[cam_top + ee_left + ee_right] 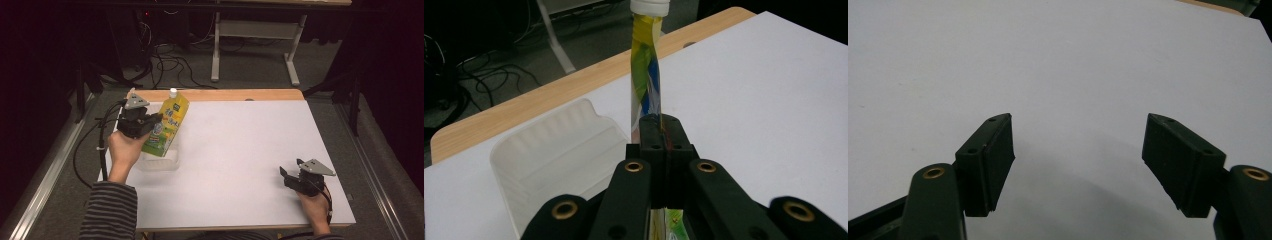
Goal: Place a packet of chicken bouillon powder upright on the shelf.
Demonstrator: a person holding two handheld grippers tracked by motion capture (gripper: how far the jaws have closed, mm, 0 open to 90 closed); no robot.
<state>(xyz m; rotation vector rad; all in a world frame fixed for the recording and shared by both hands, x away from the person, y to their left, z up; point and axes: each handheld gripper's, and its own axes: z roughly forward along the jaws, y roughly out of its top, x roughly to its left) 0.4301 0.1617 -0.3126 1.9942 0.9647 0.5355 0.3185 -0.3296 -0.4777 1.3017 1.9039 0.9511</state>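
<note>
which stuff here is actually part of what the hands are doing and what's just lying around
In use:
- left claw, shut on the flat green and yellow drink pouch
- the pouch's white cap, at its top
- white plastic tray on the table, under the held pouch

Just about:
- right claw, open over bare white tabletop
- cables on the floor behind
- grey desk frame beyond the table

Green pouch (168,126) in left gripper (150,122)

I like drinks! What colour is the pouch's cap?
White. The pouch cap shows best in the high view.
</note>
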